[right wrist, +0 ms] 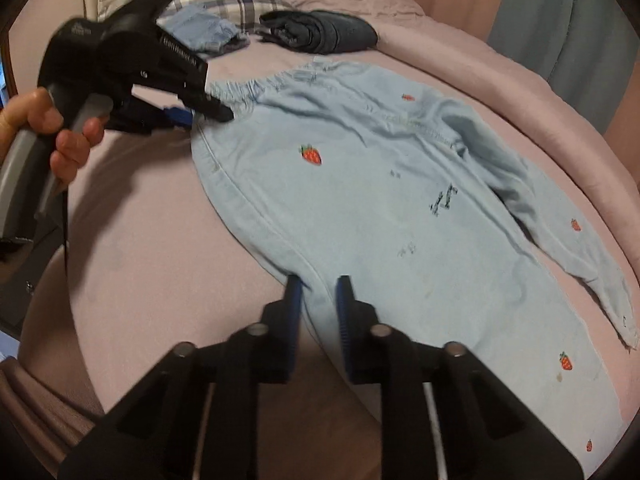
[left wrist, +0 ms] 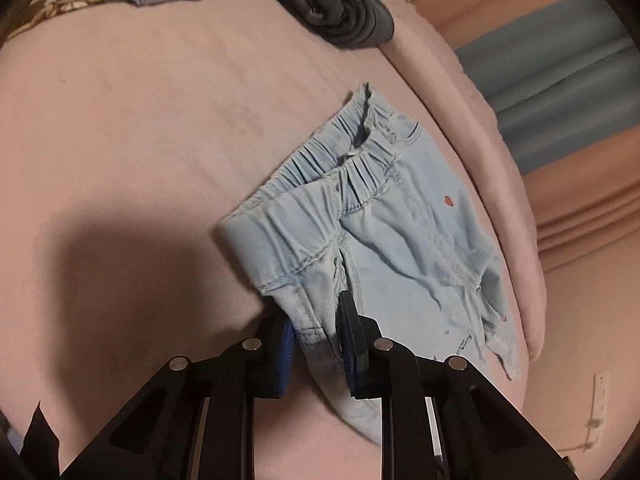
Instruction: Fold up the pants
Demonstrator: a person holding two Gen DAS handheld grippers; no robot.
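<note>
Light blue pants with red strawberry patches lie spread on a pink bed, waistband toward the far left. In the left wrist view the pants show their elastic waistband, and my left gripper is shut on the waistband corner. The left gripper also shows in the right wrist view, held by a hand at the waistband. My right gripper straddles the near edge of a pant leg; its jaws stand slightly apart with cloth between them.
A folded dark garment and a crumpled blue garment lie at the bed's far end, by a plaid pillow. The bed's rounded edge runs along the right, with curtains beyond.
</note>
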